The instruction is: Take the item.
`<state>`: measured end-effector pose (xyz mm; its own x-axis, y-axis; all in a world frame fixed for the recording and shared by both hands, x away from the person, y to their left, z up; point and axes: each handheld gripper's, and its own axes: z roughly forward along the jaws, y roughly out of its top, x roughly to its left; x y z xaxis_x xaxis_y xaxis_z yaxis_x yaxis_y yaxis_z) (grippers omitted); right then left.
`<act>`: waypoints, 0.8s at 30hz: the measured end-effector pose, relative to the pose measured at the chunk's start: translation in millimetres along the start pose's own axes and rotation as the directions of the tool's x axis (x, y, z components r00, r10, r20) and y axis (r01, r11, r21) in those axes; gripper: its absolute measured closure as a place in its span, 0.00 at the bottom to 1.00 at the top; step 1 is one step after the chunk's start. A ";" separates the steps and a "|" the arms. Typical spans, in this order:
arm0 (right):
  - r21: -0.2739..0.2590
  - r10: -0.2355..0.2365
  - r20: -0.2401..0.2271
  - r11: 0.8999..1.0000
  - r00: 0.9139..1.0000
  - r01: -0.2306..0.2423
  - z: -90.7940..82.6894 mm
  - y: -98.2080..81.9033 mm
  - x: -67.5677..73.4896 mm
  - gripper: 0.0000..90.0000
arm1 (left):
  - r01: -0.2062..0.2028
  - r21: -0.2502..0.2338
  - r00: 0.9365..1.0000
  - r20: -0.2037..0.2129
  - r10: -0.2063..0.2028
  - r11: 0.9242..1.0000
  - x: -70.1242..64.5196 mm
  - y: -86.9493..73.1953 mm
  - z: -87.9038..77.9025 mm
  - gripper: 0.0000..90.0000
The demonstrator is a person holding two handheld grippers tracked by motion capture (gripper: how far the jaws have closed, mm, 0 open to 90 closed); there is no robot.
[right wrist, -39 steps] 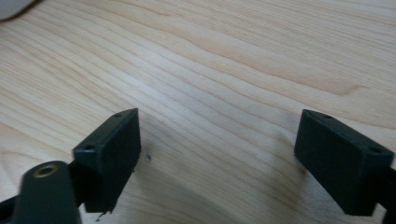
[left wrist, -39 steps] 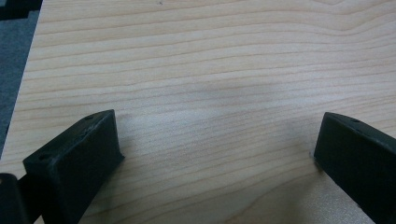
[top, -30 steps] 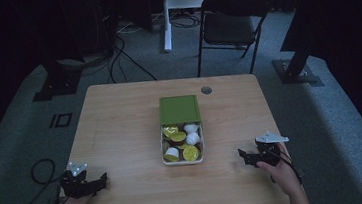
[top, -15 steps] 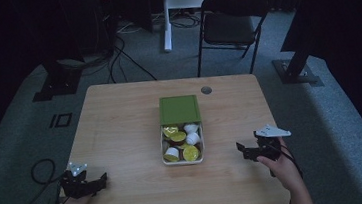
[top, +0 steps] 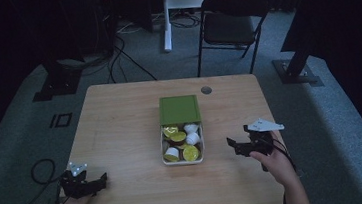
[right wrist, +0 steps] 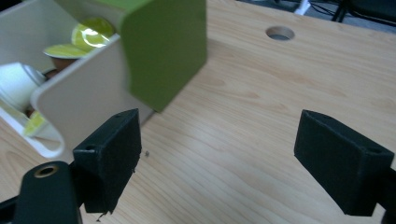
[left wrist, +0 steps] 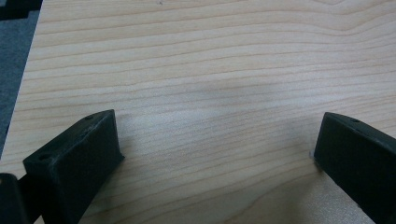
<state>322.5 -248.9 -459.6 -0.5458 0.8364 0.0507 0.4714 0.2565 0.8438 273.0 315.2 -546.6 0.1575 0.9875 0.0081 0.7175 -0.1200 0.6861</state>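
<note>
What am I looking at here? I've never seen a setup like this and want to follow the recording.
A person sits at a wooden table and holds a hand-operated two-jaw gripper in each hand; there is no robot arm. The high view looks down from above: the left gripper is at the near left corner, the right gripper at the right, beside the box. The other two pictures come from cameras riding on the grippers, looking along their black jaws. In the middle stands a white box with its green lid open, holding small capsules with yellow-green or white tops. Both grippers are open and hold nothing. The left gripper view shows bare wood; the right gripper view shows the box's corner close by.
</note>
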 end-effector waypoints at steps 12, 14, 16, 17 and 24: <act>-0.024 -0.030 -0.102 0.999 0.994 0.028 8.8 24.2 27.5 0.19 | 0.000 0.000 1.000 0.000 0.000 1.000 0.0 0.0 0.0 0.01; -0.028 -0.027 -0.112 0.999 0.993 0.024 11.0 27.6 32.2 0.19 | 0.000 0.000 1.000 0.000 0.000 1.000 0.0 0.0 0.0 0.01; -0.031 -0.040 -0.128 0.999 0.991 0.037 13.4 31.1 37.7 0.20 | 0.000 0.000 1.000 0.000 0.000 1.000 0.0 0.0 0.0 0.01; -0.034 -0.042 -0.134 0.999 0.990 0.038 14.2 32.2 39.5 0.20 | 0.000 0.000 1.000 0.000 0.000 1.000 0.0 0.0 0.0 0.01; -0.043 -0.077 -0.187 0.997 0.979 0.070 21.3 41.4 58.8 0.19 | 0.000 0.000 1.000 0.000 0.000 1.000 0.0 0.0 0.0 0.01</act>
<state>324.7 -178.8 -433.1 -0.7006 0.7085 0.0846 0.4019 0.2938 0.8673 272.9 315.2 -546.6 0.1575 0.9875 0.0079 0.7176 -0.1199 0.6861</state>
